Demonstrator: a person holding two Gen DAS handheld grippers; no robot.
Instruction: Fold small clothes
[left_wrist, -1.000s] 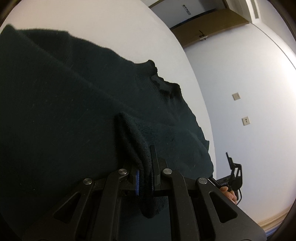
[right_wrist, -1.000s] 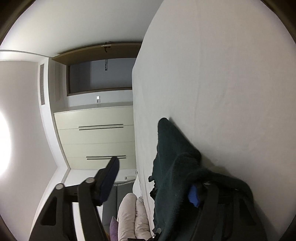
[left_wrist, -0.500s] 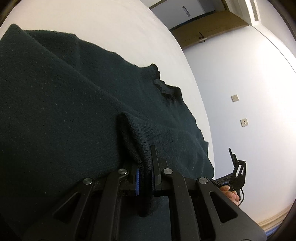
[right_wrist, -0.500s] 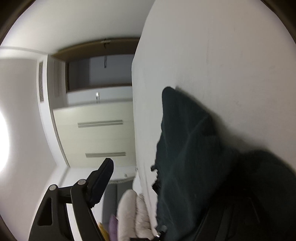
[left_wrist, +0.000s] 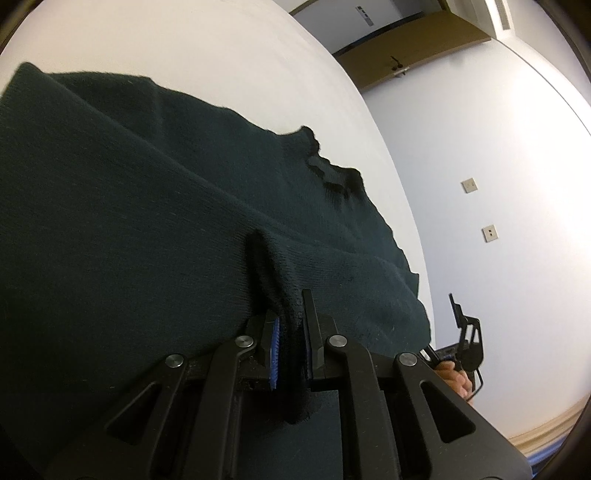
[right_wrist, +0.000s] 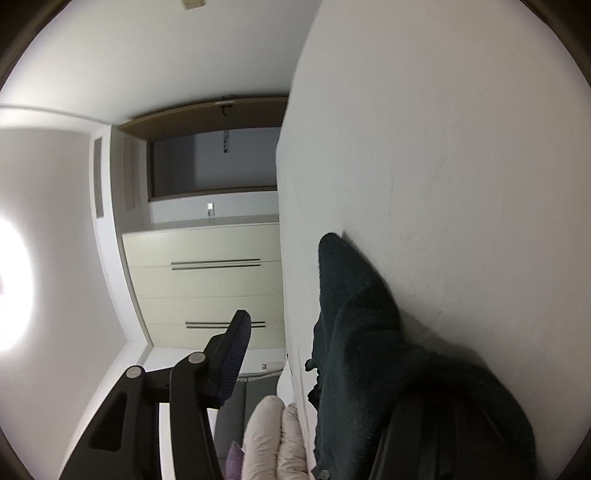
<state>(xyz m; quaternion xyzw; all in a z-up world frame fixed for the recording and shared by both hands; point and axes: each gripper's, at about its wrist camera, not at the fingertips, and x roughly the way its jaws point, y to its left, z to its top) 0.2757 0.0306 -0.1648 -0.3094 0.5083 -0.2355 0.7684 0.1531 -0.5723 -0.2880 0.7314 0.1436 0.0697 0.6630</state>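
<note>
Left hand-held gripper (left_wrist: 290, 332) pinching a fold of the dark green sweater (left_wrist: 129, 229) on the white bench (left_wrist: 221, 55) — right hand-held gripper (right_wrist: 314, 369) closing, fabric draped over one finger.

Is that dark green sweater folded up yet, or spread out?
Mostly spread: the sweater lies flat on the white surface, one edge pinched up.

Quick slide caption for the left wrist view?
Left gripper pinches a raised fold of the dark green sweater spread on the white table.
</note>
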